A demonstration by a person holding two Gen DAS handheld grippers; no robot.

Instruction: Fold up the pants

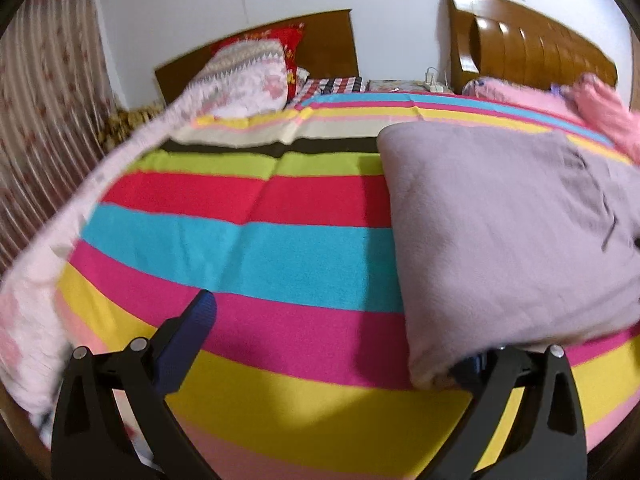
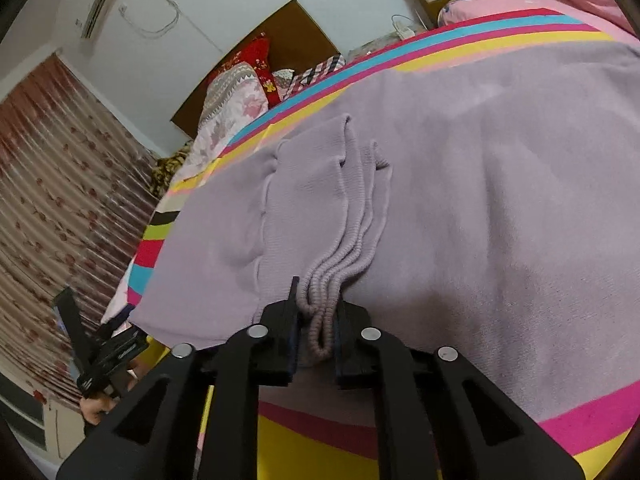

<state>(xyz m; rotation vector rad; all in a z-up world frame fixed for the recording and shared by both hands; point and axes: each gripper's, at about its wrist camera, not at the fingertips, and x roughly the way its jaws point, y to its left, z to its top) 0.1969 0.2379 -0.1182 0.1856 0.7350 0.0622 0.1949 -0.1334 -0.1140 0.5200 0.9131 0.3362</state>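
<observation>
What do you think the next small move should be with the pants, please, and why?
Probably lay the bunched cuffs flat on the folded pants and release: the right gripper is shut on them, while the left gripper is open and holds nothing.

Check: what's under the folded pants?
The pants lie on the striped bedspread, whose stripes show on all sides. The part beneath is covered. The right gripper pinches the ribbed cuffs.
</observation>
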